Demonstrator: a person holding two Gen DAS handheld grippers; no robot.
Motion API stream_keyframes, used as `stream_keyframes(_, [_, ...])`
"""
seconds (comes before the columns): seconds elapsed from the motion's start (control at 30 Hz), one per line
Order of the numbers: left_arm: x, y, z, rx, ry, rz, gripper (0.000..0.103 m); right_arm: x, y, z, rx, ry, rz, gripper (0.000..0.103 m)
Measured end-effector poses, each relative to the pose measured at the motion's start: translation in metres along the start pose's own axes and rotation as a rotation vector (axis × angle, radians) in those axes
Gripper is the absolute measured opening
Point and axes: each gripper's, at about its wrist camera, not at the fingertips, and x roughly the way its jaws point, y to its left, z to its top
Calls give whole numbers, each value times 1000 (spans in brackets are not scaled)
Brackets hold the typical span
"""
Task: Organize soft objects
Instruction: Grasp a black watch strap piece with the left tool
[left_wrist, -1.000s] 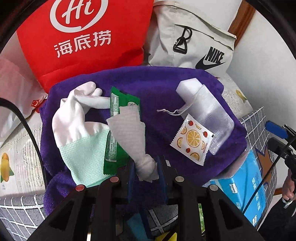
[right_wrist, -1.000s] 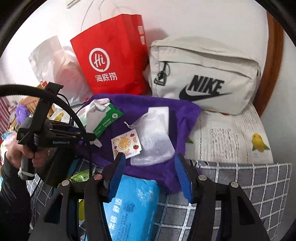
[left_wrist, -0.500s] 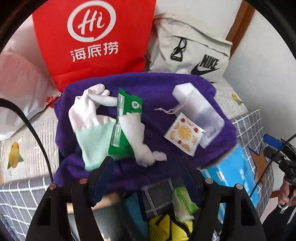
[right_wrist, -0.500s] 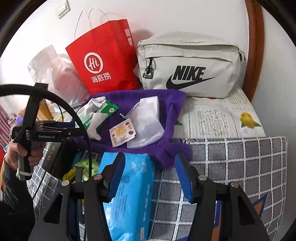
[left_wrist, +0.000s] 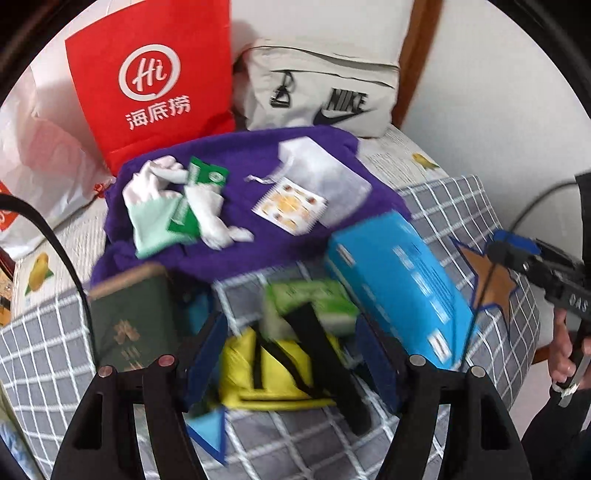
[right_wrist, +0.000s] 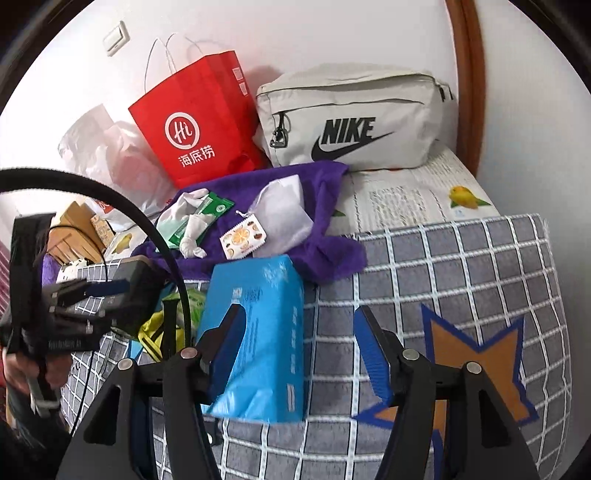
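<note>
Sorting partly done. A glove (left_wrist: 147, 206), green packet (left_wrist: 192, 206), wipe (left_wrist: 214, 218), fruit sachet (left_wrist: 290, 208) and mesh pouch (left_wrist: 321, 173) lie on the purple towel (left_wrist: 258, 147). Blue tissue pack (right_wrist: 258, 325) and yellow pouch (left_wrist: 266, 369) remain below. Left tool (left_wrist: 291, 362): jaws apart, empty. Right tool (right_wrist: 295, 350): jaws just widened, empty.

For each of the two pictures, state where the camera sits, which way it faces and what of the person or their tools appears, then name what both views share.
Left wrist: on the left tool, facing down and forward at the yellow bag; the right tool and hand show at the right edge.
Right wrist: on the right tool, facing the blue tissue pack; the left tool shows at the left edge.
Shared: purple towel, red bag.
</note>
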Motion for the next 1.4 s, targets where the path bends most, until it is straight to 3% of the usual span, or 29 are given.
stream_keyframes(0.37, [23,-37,-48,-1,40,54,70,-7,-7,-29,26,15,15,60])
stream_keyframes(0.43, [29,-40,-50,-5,47,62,63,-8,-11,-34,30,22,2,60])
stream_keyframes(0.6, [43,-41,-52,-13,69,70,31,-8,-26,-43,59,34,-22,60])
stream_keyframes(0.67, [43,-41,-52,-8,66,81,25,-9,-30,-45,71,34,-25,60])
stream_keyframes(0.83, [31,-33,-51,-34,44,22,21,-7,-37,-47,93,35,-25,60])
stream_keyframes(1.2, [34,-27,-52,-32,52,-5,20,-9,-40,-48,89,42,-36,60])
stream_keyframes(1.4, [16,-17,-51,-40,11,-16,20,-14,-29,-46,65,37,-31,60])
